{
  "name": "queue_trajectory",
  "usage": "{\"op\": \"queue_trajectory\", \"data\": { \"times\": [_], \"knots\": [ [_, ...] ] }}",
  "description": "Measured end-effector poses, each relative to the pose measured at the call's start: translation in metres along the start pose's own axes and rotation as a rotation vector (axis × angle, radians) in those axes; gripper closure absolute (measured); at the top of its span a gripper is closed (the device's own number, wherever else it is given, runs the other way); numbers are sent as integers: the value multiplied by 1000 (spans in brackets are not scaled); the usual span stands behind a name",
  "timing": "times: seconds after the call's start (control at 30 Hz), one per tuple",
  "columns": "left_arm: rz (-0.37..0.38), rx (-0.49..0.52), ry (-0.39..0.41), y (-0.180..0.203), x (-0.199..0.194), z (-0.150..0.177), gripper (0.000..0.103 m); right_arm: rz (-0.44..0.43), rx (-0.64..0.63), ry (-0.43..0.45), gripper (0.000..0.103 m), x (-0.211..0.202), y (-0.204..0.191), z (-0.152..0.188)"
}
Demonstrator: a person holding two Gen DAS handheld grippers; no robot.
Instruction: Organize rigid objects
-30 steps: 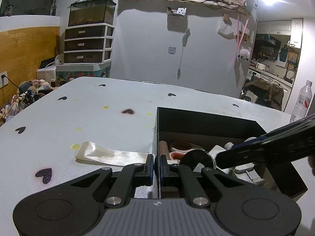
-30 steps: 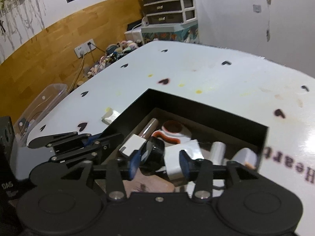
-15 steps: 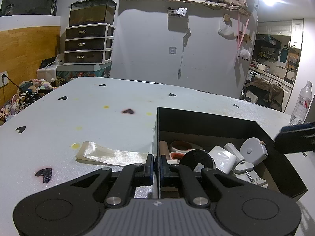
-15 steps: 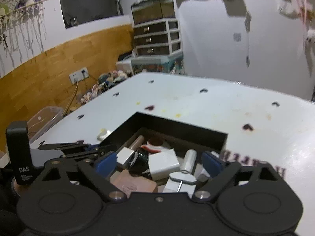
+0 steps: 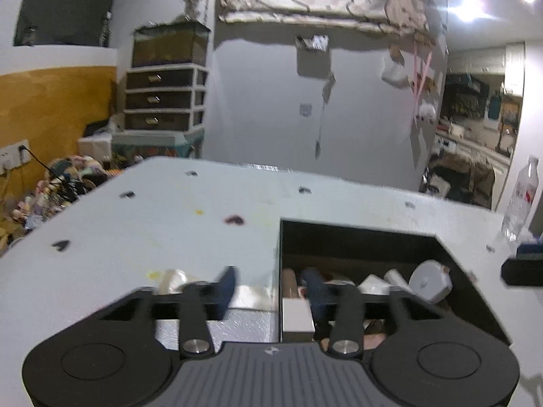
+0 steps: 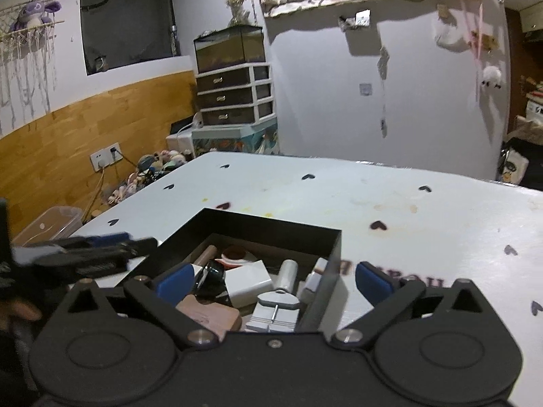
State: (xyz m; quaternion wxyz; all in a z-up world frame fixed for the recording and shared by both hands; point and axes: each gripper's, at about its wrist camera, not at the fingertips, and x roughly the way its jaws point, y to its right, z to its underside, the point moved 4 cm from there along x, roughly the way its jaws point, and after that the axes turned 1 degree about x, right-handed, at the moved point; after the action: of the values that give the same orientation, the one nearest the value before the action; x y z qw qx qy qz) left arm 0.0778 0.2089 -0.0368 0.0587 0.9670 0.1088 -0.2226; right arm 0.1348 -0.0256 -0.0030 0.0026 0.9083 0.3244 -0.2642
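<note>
A black open box [image 5: 356,237] stands on the white table [image 5: 203,237], with several small rigid items in it. Among them are a round white tape measure [image 5: 429,283], a white block [image 6: 249,283], a black round piece [image 6: 212,273] and a pinkish flat block [image 6: 210,317]. My left gripper [image 5: 269,291] is opening, its jaws on either side of the box's left wall without pressing on it. My right gripper [image 6: 274,281] hangs over the box's near edge. Its jaws are opening and stand wide with nothing held between them.
A cream ribbon strip [image 5: 173,279] lies on the table just left of the box. A water bottle [image 5: 519,203] stands at the table's far right. Off the table's left edge sit a clear plastic bin [image 6: 47,224] and a pile of soft toys [image 6: 152,169].
The left jaws have parted from shut and the hand rose a little. The right gripper let go of the black round piece in the box, opened wide and drew back.
</note>
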Motion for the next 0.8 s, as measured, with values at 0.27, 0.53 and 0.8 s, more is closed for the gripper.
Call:
{"op": "queue_trajectory", "data": {
  "times": [0.27, 0.53, 0.8],
  "knots": [
    [-10, -1, 68, 11, -53, 2, 19, 42, 5, 46, 1, -25, -3, 26],
    [-25, 10, 100, 23, -92, 20, 7, 109, 17, 92, 0, -58, 3, 48],
    [-36, 50, 129, 43, -122, 33, 0, 156, 17, 131, 0, -87, 3, 63]
  ]
}}
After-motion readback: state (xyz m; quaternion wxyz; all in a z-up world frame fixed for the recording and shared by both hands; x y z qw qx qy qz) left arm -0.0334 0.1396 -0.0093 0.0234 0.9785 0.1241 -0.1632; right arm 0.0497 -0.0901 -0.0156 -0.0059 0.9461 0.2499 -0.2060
